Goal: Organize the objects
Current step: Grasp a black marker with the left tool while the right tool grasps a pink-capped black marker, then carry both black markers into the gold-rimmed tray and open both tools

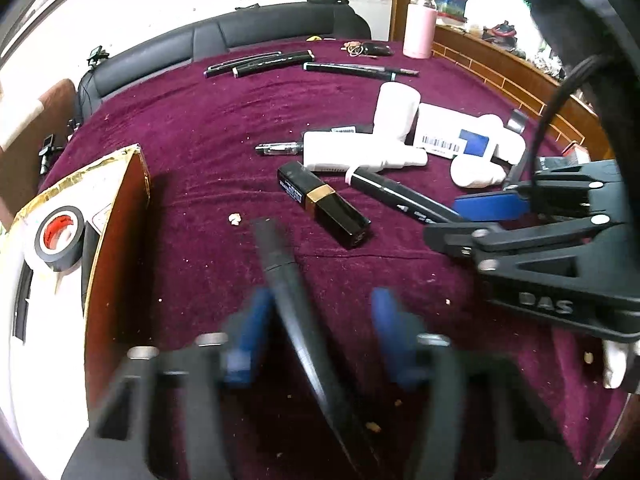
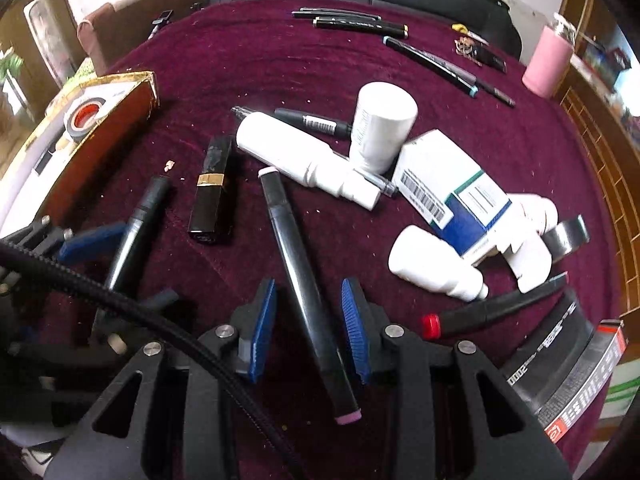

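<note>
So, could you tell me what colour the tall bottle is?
Pink bottle, clearest in the right wrist view.

L gripper (image 1: 316, 344) blurred, blue pads astride black pen (image 1: 280, 264), gap visible. R gripper (image 1: 480, 216) at black marker (image 1: 400, 196). Lipstick (image 1: 324, 204) between.

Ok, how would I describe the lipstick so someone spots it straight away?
On the purple cloth, find the brown box at the left edge, then the white bottles in the middle. The lipstick lies between them. Unlike the long slim marker beside it, it is a short, square black tube with a gold band around its middle.
</note>
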### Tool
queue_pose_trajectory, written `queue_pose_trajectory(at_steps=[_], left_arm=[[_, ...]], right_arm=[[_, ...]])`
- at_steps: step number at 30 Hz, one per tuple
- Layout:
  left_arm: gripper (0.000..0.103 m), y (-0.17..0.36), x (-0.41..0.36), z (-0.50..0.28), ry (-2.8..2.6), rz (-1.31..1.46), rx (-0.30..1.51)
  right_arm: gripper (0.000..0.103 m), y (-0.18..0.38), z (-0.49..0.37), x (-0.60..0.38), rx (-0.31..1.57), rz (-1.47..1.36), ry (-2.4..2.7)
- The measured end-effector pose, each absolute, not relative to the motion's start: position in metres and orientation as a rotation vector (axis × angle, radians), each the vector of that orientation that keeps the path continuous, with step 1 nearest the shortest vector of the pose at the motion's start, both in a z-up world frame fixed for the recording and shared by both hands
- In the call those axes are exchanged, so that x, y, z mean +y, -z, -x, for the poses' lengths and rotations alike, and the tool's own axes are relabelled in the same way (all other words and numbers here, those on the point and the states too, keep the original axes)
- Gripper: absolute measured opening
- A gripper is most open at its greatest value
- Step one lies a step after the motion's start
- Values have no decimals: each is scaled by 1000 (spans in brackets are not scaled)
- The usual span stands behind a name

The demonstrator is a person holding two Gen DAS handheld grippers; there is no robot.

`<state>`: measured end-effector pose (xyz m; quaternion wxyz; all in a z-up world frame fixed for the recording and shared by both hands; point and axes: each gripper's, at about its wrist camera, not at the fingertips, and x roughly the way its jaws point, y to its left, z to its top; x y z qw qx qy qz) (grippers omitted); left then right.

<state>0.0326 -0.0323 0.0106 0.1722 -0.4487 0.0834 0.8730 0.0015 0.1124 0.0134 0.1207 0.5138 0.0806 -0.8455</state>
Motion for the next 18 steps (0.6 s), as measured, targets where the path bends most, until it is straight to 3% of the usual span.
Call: queue_pose_trajectory(at_steps=[2, 4, 7, 18], left_arm=[[12, -13, -39, -31, -2462, 1284, 178], [11, -14, -46, -31, -2463, 1288, 133], [11, -20, -50, -40, -2462, 1277, 97], [12, -44, -76, -64, -2482, 1195, -29]], right_arm=[[28, -10, 3, 104, 247, -1502, 2474], [17, -9, 4, 99, 257, -1492, 2463], [13, -10, 0, 100, 211, -1490, 2438], [13, -38, -24, 118, -103, -1427, 2368]])
